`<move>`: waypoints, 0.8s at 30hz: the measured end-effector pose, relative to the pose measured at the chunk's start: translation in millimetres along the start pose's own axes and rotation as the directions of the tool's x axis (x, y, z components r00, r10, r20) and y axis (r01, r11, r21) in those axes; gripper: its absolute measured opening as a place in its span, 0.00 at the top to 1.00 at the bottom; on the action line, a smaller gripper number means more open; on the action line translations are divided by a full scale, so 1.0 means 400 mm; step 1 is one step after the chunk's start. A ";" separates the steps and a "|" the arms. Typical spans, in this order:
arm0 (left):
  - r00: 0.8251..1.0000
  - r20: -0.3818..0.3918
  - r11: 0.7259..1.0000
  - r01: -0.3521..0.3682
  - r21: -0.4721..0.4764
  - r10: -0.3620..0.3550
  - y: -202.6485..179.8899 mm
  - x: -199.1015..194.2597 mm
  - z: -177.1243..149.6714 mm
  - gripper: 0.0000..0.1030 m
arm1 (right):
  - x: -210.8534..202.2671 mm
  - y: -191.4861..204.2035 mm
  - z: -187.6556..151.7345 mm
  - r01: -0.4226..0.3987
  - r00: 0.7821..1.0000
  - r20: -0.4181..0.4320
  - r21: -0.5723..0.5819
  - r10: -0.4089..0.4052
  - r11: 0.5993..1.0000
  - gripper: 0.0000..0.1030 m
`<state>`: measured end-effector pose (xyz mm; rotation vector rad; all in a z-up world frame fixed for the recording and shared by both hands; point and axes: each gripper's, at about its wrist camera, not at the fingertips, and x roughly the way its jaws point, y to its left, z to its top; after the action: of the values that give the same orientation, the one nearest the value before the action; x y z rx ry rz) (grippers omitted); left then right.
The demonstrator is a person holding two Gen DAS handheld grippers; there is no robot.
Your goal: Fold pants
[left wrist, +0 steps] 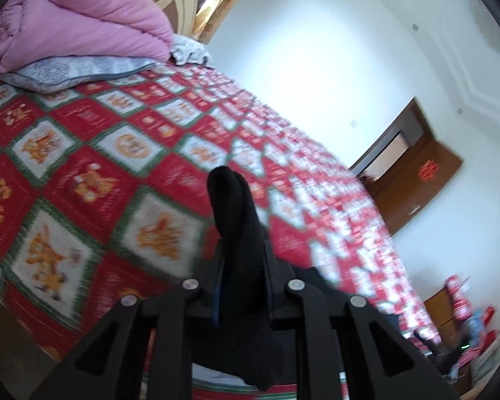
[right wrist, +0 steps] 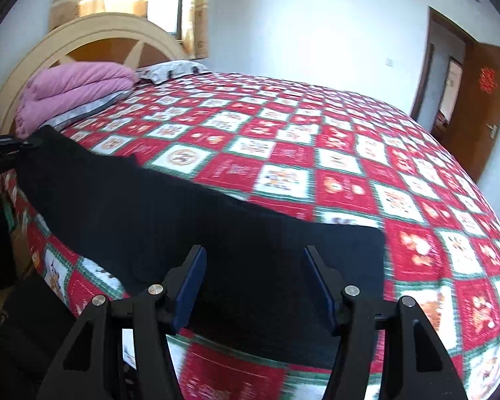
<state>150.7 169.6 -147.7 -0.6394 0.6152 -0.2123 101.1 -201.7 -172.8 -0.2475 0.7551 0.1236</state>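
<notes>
Black pants (right wrist: 190,226) lie across the near part of a bed with a red, white and green checked cover (right wrist: 316,153). My left gripper (left wrist: 241,250) is shut on a bunched end of the pants (left wrist: 231,200), which sticks up between its fingers. It also shows at the far left of the right wrist view (right wrist: 23,145), holding that end lifted. My right gripper (right wrist: 255,286) is open, its blue-padded fingers apart just above the near end of the pants, holding nothing.
A folded pink quilt (right wrist: 73,90) and grey patterned pillows (right wrist: 170,70) lie by the cream headboard (right wrist: 93,36). A brown door (right wrist: 476,100) stands open at the right. Clutter lies on the floor past the bed's far side (left wrist: 466,326).
</notes>
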 end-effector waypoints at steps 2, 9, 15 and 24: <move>0.999 0.009 0.999 0.041 0.001 -0.041 -0.045 -0.007 0.001 0.81 | -0.009 -0.039 -0.001 0.019 1.000 -0.008 0.032 -0.019 0.999 0.41; 0.992 -0.014 0.991 0.127 0.045 -0.127 -0.187 0.019 -0.006 0.81 | -0.029 -0.161 -0.008 0.071 0.997 -0.017 0.181 -0.069 0.981 0.41; 0.980 -0.077 0.976 0.190 0.105 -0.182 -0.298 0.067 -0.045 0.81 | -0.034 -0.185 -0.008 0.090 0.996 -0.033 0.194 -0.085 0.977 0.41; 0.949 -0.191 0.943 0.284 0.176 -0.250 -0.461 0.153 -0.111 0.81 | -0.040 -0.251 -0.008 0.125 0.992 -0.044 0.268 -0.117 0.955 0.41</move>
<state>173.3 -20.1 -91.1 -0.5101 0.6558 -0.5816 107.3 -299.6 -146.3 -0.0344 0.7730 -0.0999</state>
